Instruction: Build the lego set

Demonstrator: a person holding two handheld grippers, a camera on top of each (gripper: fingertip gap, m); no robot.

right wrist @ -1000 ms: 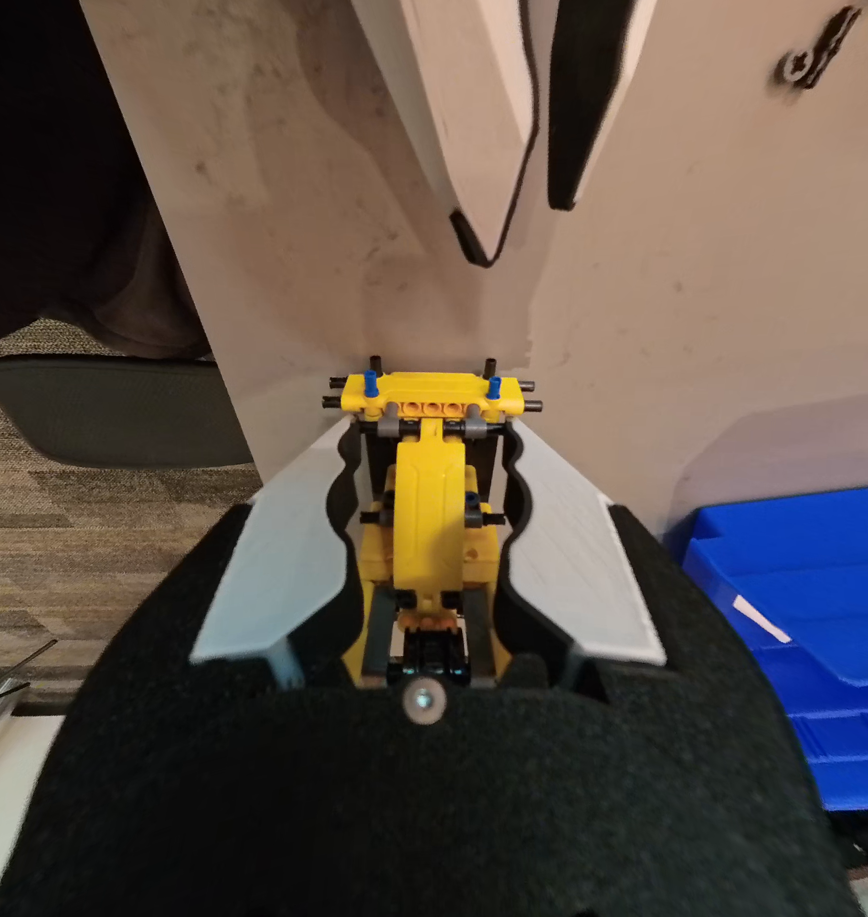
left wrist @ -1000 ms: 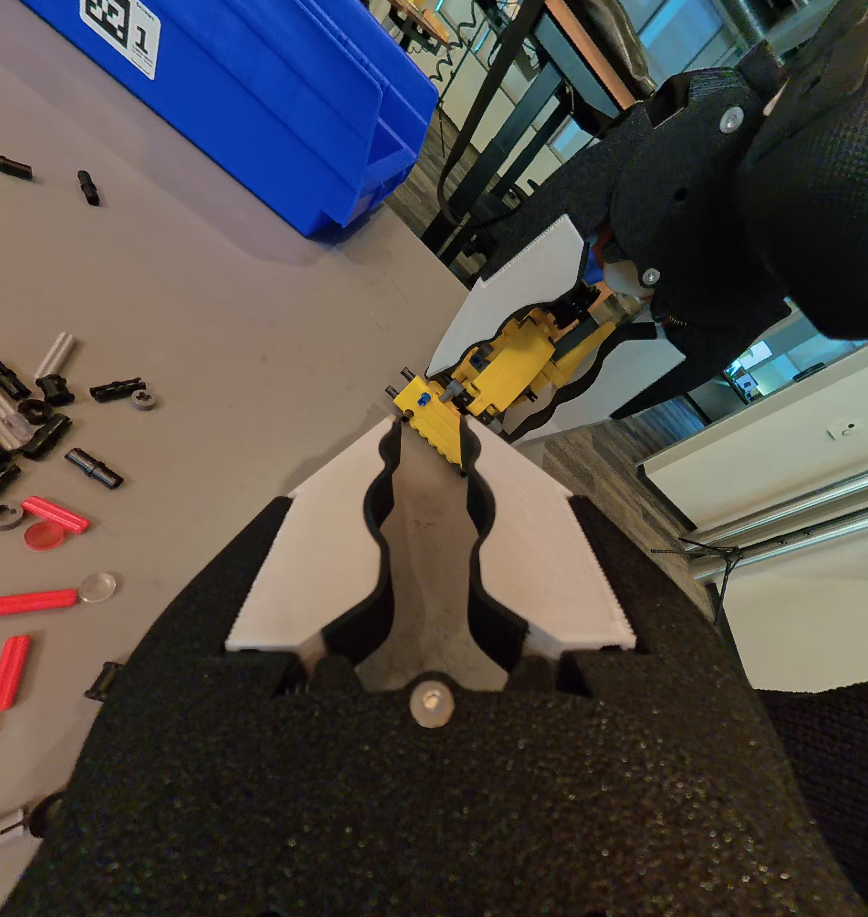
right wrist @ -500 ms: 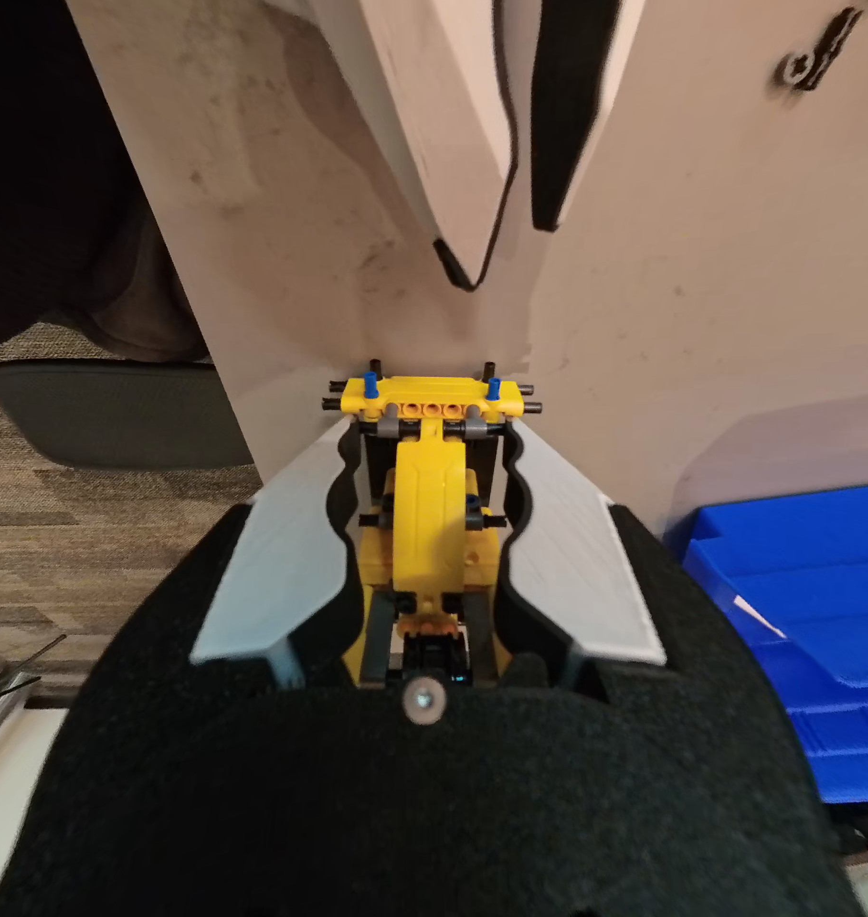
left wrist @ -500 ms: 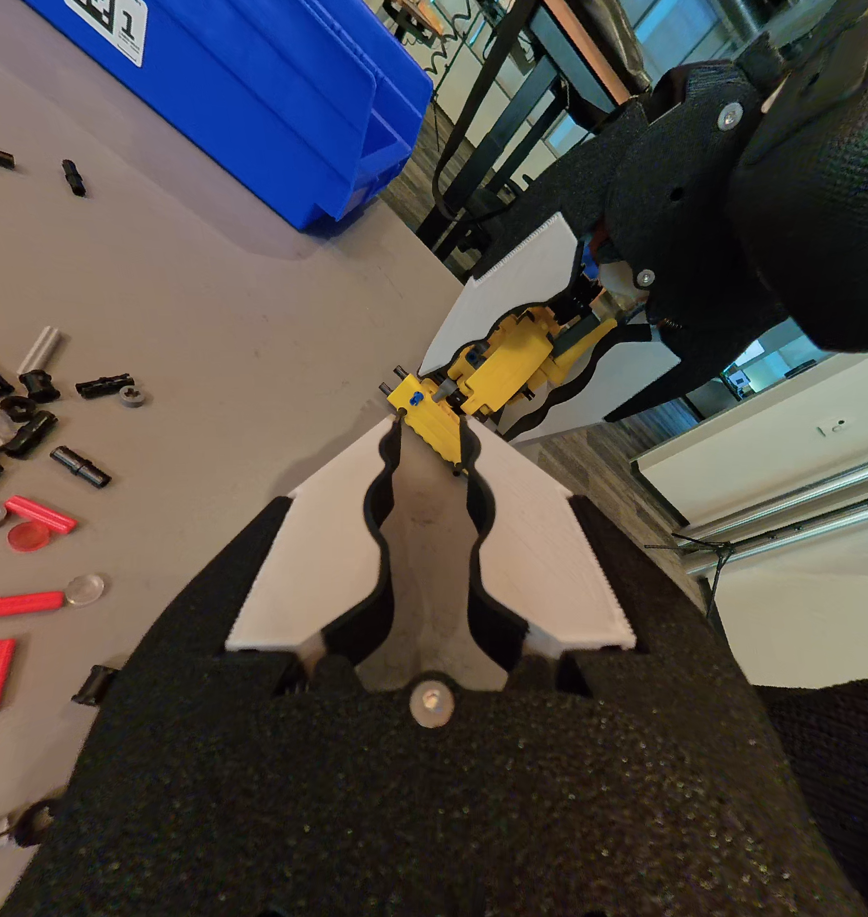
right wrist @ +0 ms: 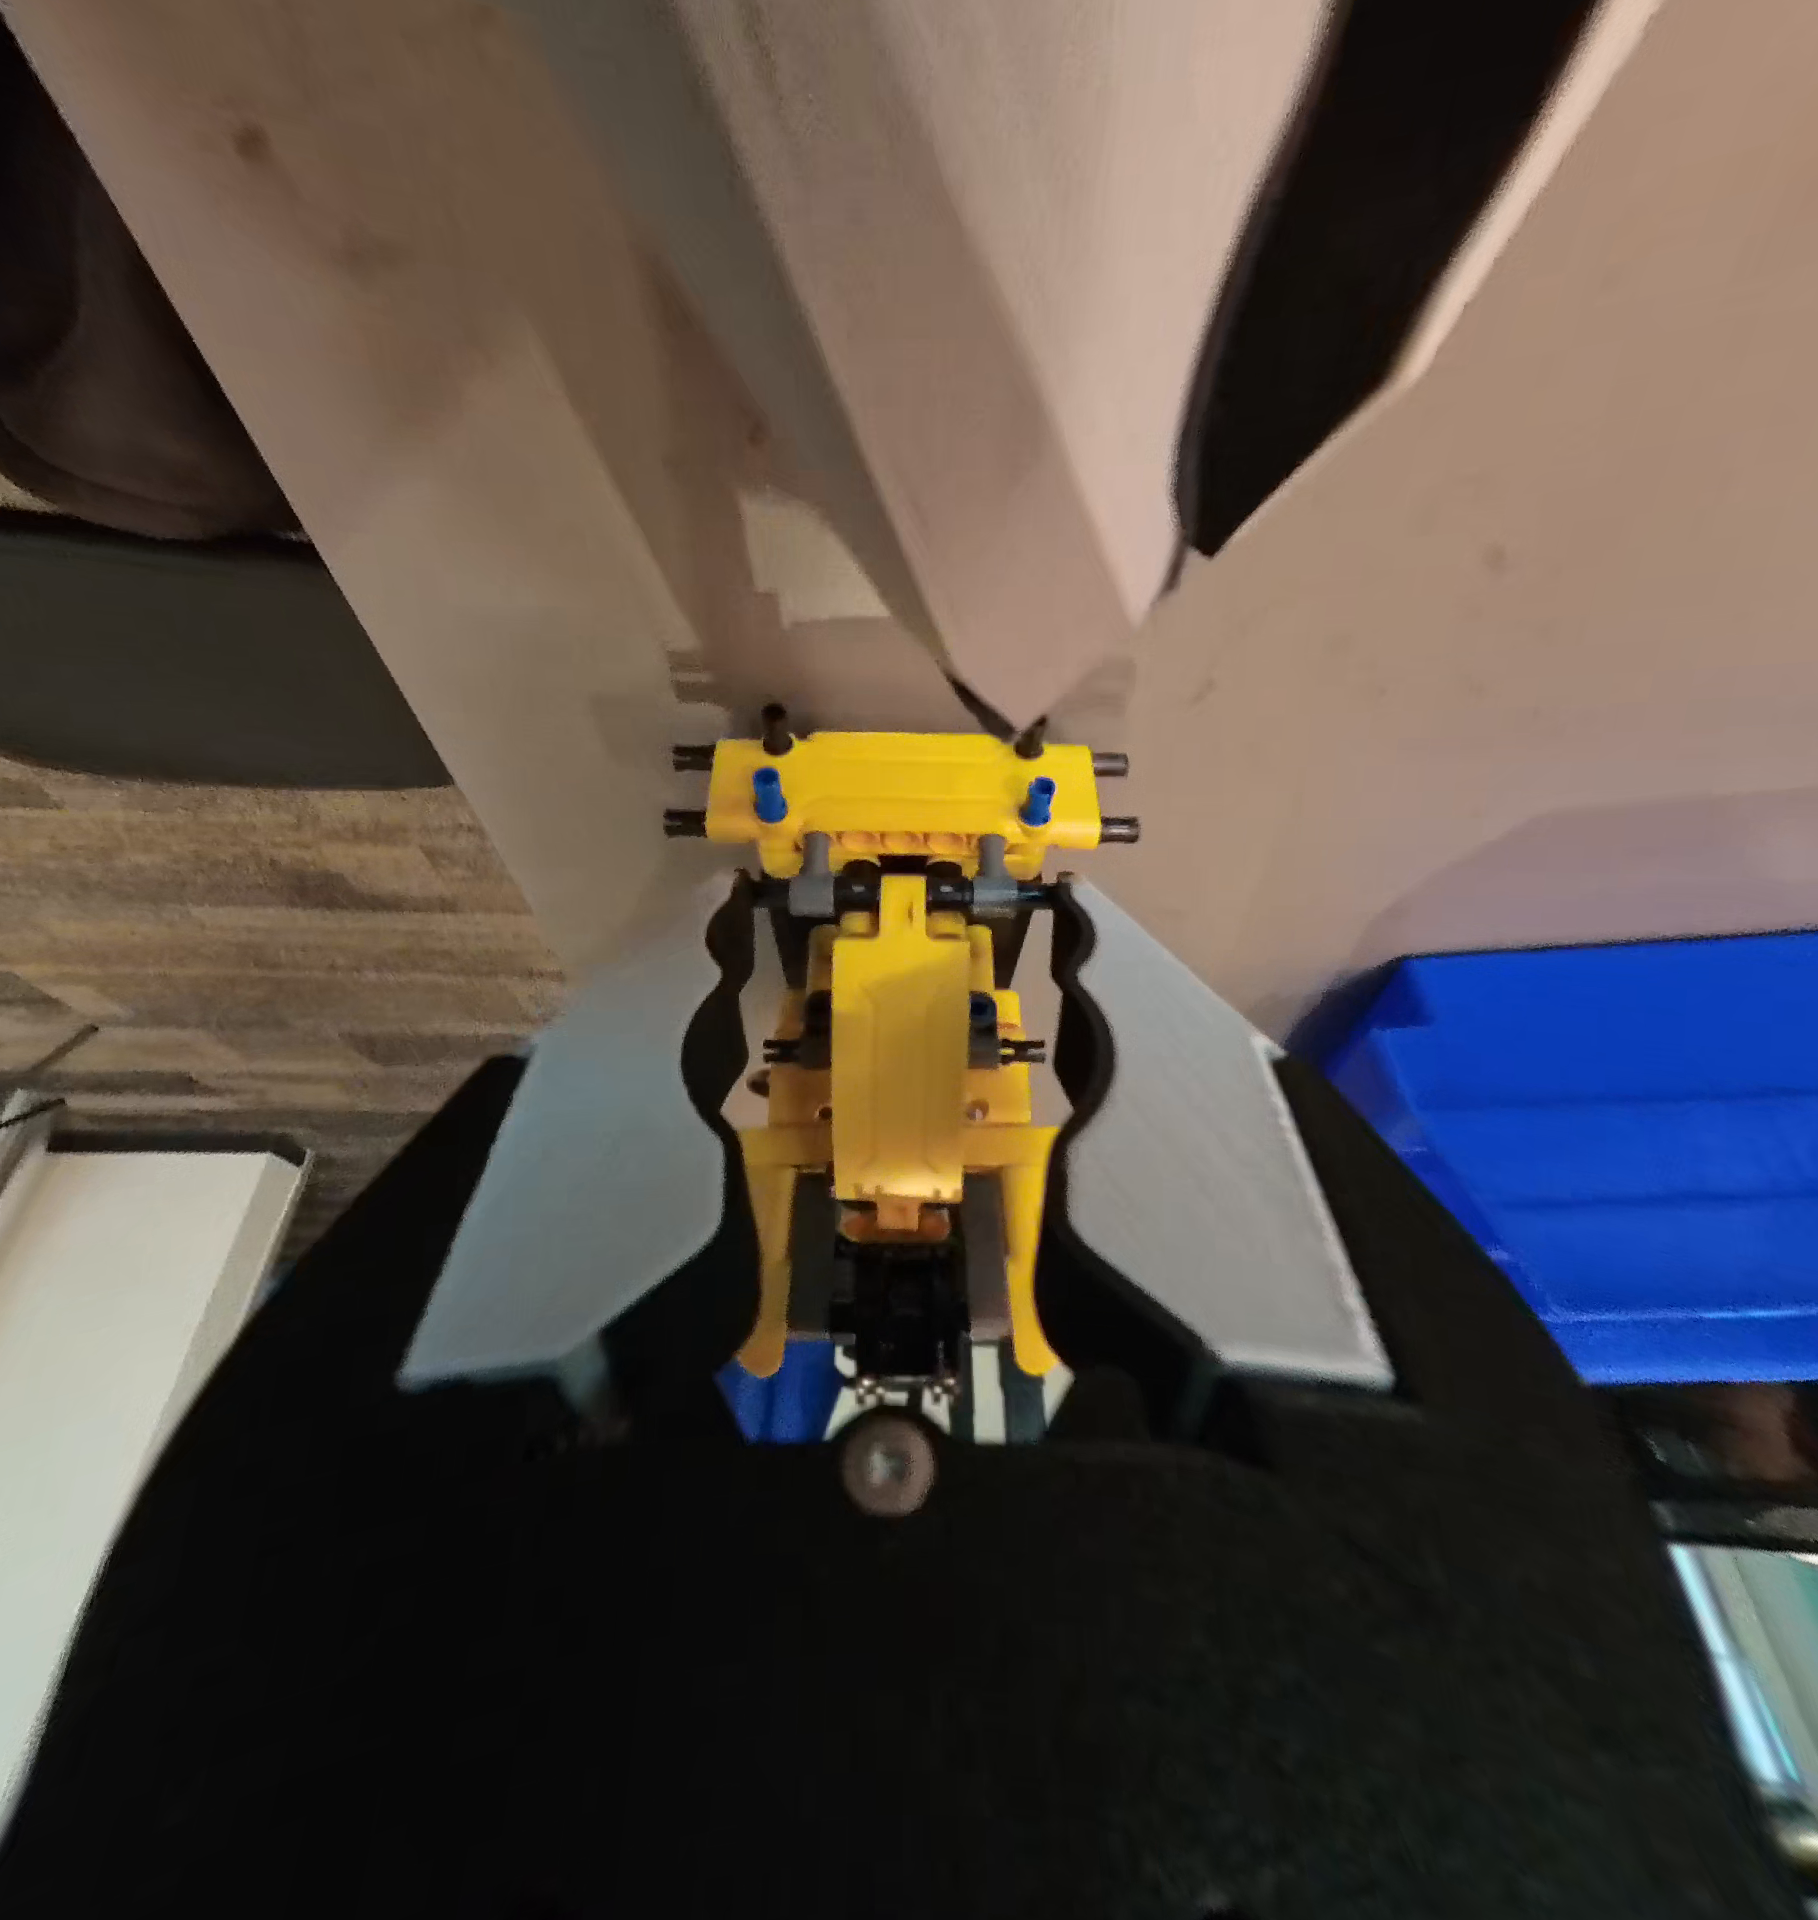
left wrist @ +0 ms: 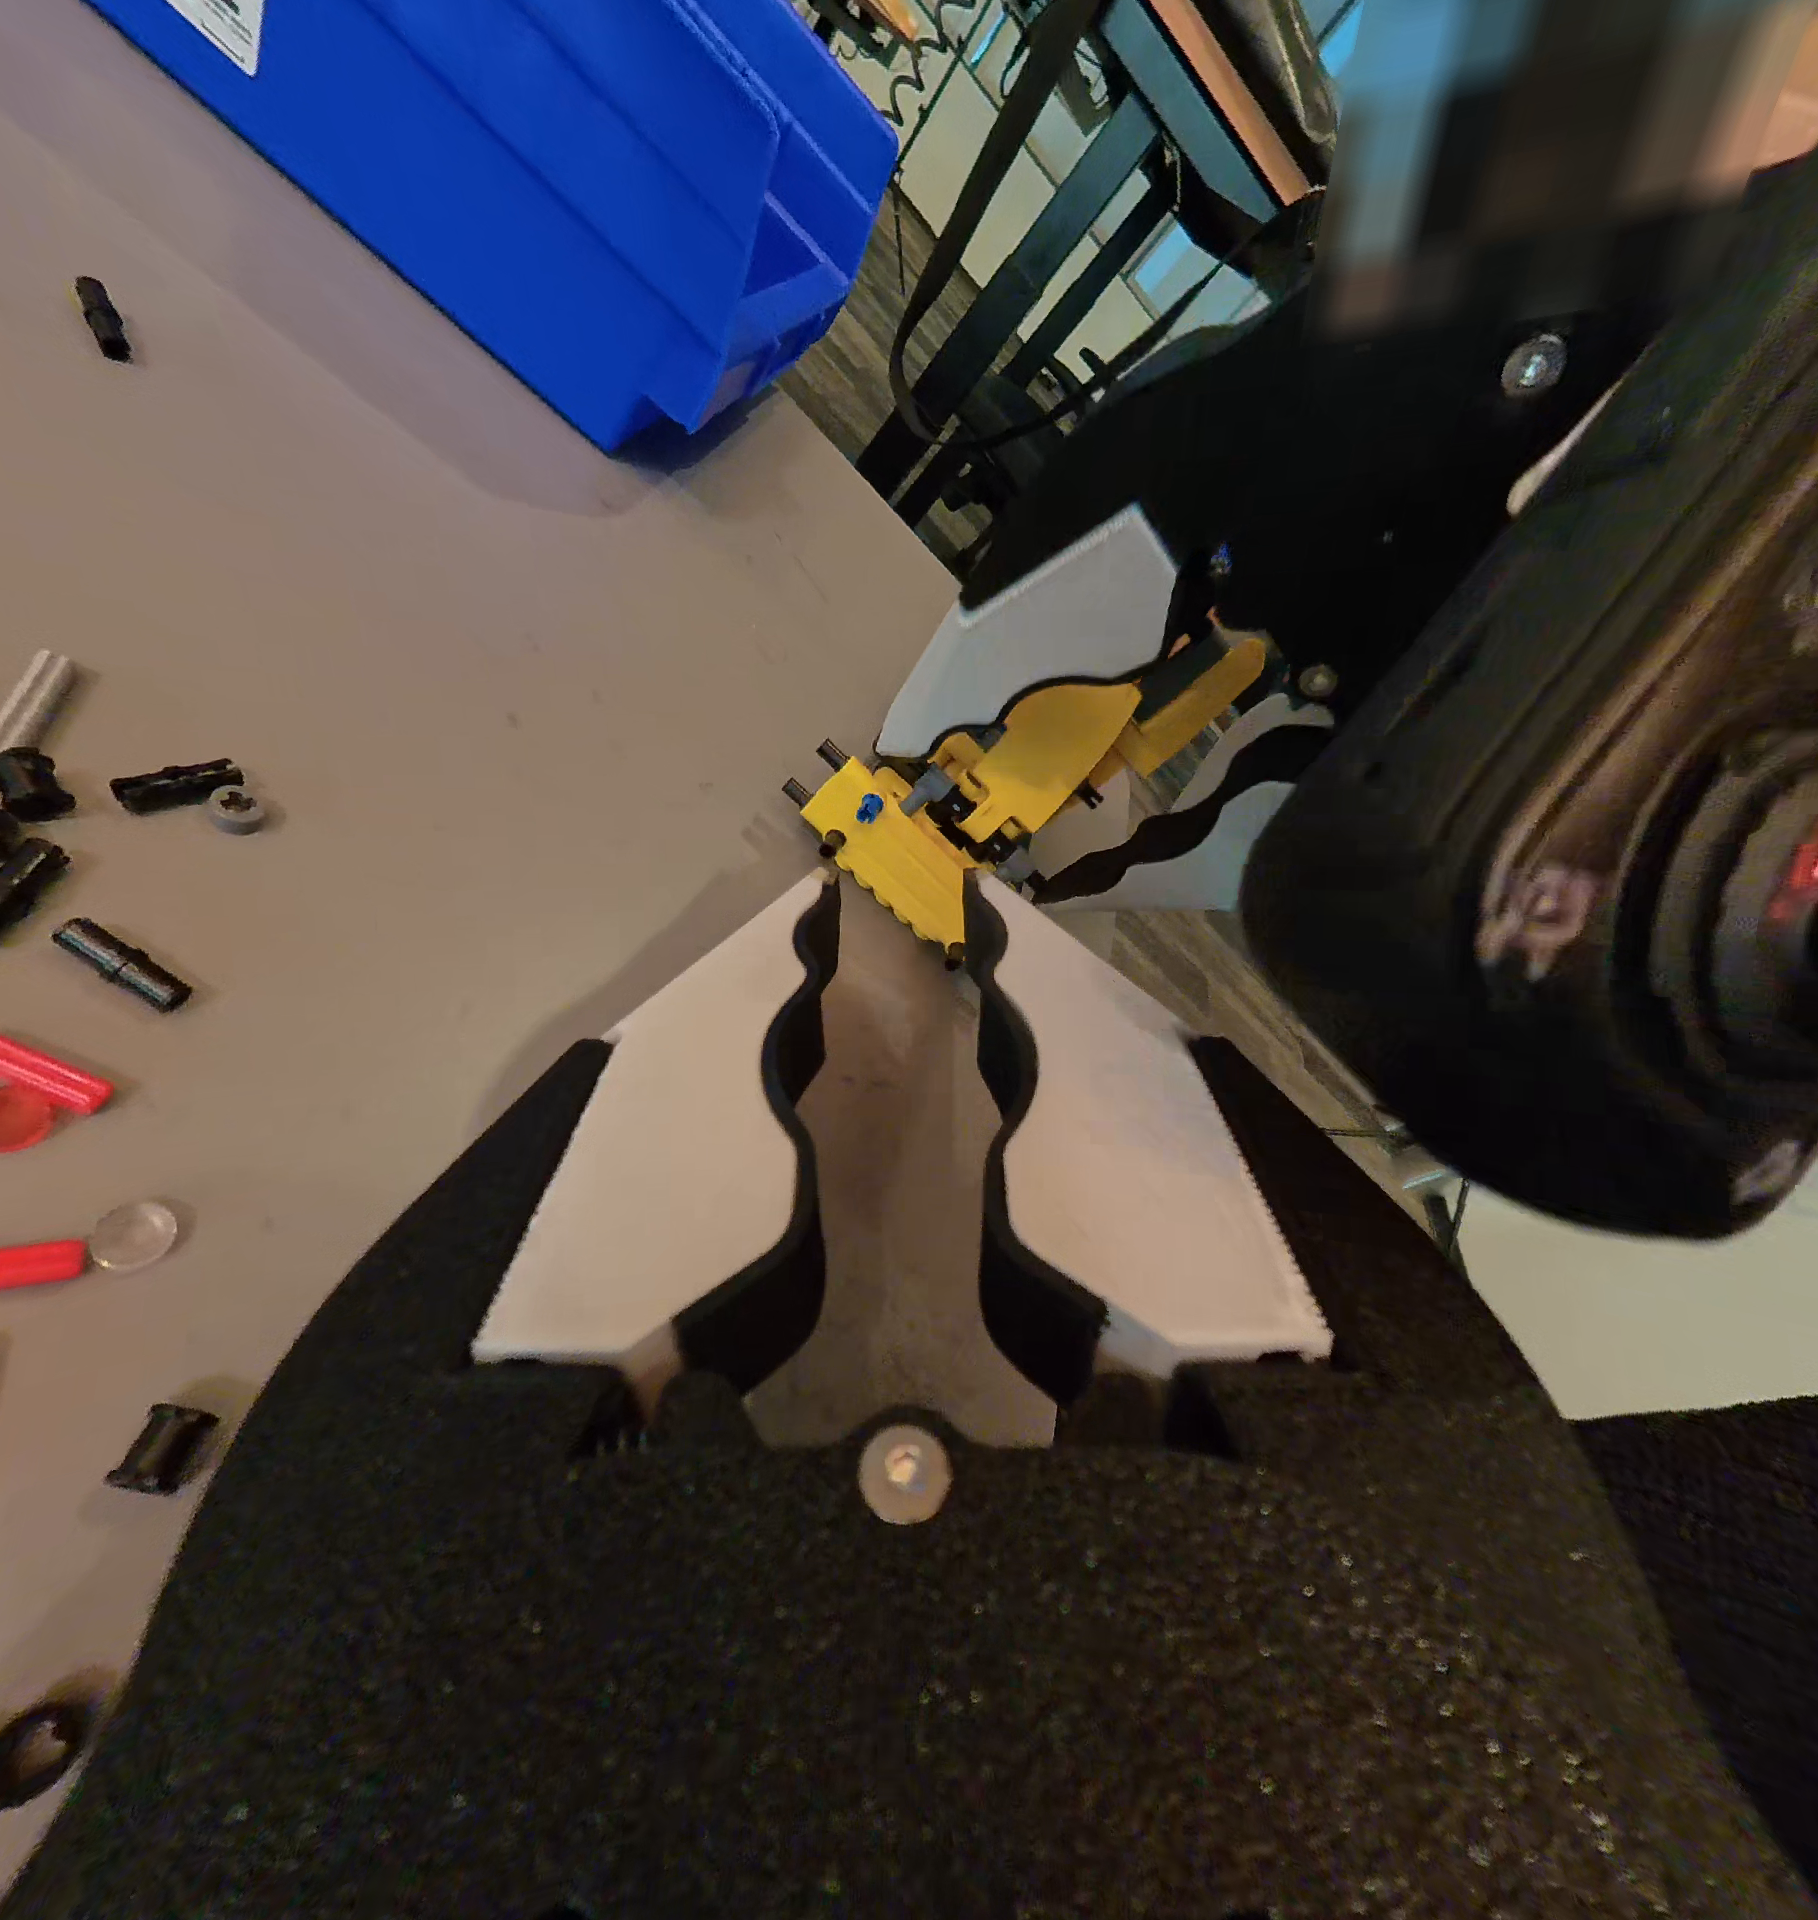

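A yellow brick-built model (right wrist: 900, 1049) with black and blue pins sits lengthwise between the fingers of my right gripper (right wrist: 905, 894), which is shut on it. Its yellow cross bar (right wrist: 905, 790) sticks out past the fingertips. My left gripper (left wrist: 905, 899) has its jaws a narrow gap apart with nothing between them. Its tips are at the cross bar (left wrist: 889, 868). In the right wrist view the left gripper (right wrist: 1040, 686) comes down from above and its tip touches the bar's top edge by a black pin. The right gripper (left wrist: 962, 821) also shows in the left wrist view.
A grey table (left wrist: 469, 644) lies below, its edge just beside the model. A blue bin (left wrist: 572, 208) stands at the back; it also shows in the right wrist view (right wrist: 1611, 1143). Loose black pins (left wrist: 120, 966), red pieces (left wrist: 32, 1070) and grey parts lie at the left. Wood-look floor (right wrist: 209, 935) lies beyond the edge. One gripper's finger ends stand about 8 cm off the other's.
My left gripper has come closer to the model, from clearly apart to its tip touching the yellow cross bar. The right gripper has kept its hold and turned more toward the left camera.
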